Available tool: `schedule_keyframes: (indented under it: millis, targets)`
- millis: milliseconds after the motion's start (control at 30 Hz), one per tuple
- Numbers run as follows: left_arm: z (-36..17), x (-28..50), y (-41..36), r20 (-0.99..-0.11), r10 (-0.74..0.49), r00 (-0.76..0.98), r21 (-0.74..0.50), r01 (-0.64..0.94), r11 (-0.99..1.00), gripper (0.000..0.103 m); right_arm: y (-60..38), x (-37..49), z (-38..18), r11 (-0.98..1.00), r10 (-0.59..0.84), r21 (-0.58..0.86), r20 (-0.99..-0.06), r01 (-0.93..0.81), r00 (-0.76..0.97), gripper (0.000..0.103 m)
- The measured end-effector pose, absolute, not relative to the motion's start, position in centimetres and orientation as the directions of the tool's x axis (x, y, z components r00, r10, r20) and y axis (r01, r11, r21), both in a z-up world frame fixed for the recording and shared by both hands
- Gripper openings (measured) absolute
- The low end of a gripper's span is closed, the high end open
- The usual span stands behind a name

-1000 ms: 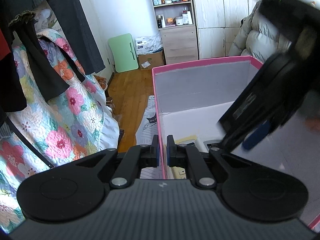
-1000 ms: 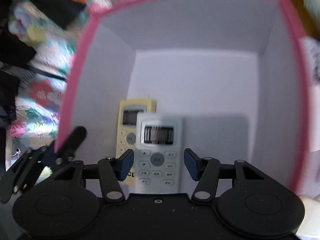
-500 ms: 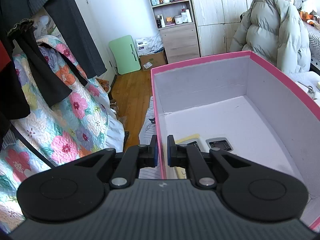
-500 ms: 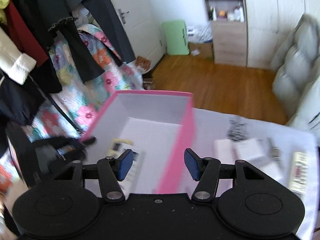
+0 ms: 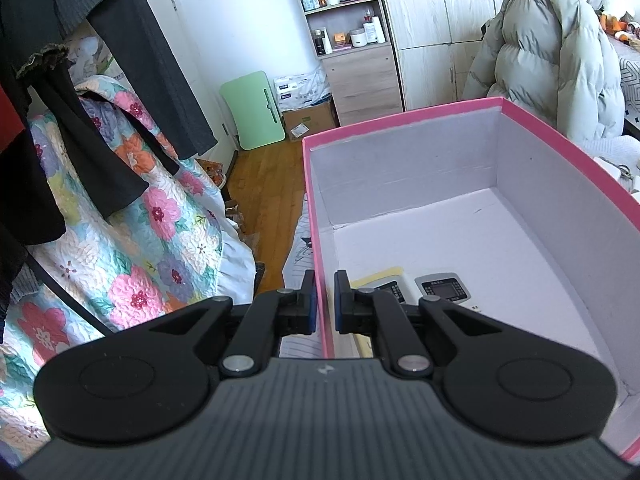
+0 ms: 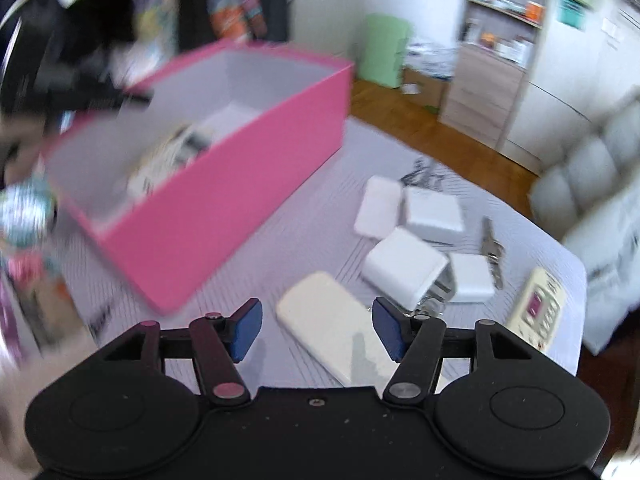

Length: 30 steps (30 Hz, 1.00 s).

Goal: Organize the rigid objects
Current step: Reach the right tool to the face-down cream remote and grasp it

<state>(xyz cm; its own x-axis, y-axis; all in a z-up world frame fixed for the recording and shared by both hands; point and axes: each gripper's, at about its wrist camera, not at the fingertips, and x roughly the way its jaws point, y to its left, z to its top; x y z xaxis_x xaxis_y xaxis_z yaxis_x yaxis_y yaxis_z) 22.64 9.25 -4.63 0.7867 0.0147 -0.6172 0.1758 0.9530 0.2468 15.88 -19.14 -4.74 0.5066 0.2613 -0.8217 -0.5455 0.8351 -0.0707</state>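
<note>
My left gripper (image 5: 324, 300) is shut on the near-left wall of the pink box (image 5: 400, 118). Inside lie a yellowish remote (image 5: 380, 280) and a white remote (image 5: 444, 288) side by side. In the blurred right wrist view the pink box (image 6: 240, 200) sits left on the striped table. My right gripper (image 6: 316, 328) is open and empty, low above a cream power bank (image 6: 332, 328). Beyond it lie white chargers (image 6: 404, 264), keys (image 6: 492, 244) and a yellowish remote (image 6: 536, 304).
A floral quilt (image 5: 132, 240) and dark hanging clothes (image 5: 60, 100) are left of the box. A grey puffer jacket (image 5: 560, 60) hangs behind it. Shelves and cabinets (image 5: 360, 40) stand at the far wall across a wooden floor.
My right gripper left the white remote in the box, pulled up and out, and swung right over the table's loose objects. My left gripper stayed clamped on the box wall.
</note>
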Motion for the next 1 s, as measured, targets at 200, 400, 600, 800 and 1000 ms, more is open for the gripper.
schedule_keyframes:
  millis: [200,400,600,800,1000]
  targets:
    - [-4.6,22.6,9.5,-0.617,0.010,0.787,0.239,0.176,0.955,0.006,-17.3,18.8,-7.9,0.669,0.126,-0.211,-0.912,-0.712,0.390,0.073]
    - [-4.5,22.7,9.8,-0.625,-0.001,0.780,0.226,0.183,0.957,0.006,-18.9,22.2,-8.6,0.718,0.277,0.053,-0.936,-0.694,0.215,0.087]
    - [-4.5,23.0,10.3,-0.628,-0.010,0.778,0.210,0.183,0.960,0.006,-16.6,19.4,-7.9,0.707,0.208,-0.089,-0.922,-0.702,0.326,0.071]
    - [-4.6,22.9,10.1,-0.627,-0.004,0.779,0.218,0.180,0.959,0.006,-15.7,17.1,-5.2,0.792,0.146,-0.200,-0.856,-0.577,0.496,0.064]
    - [-4.6,22.9,9.8,-0.626,0.011,0.780,0.241,0.180,0.954,0.006,-16.4,17.1,-2.6,0.877,0.112,-0.198,-0.801,-0.437,0.588,0.062]
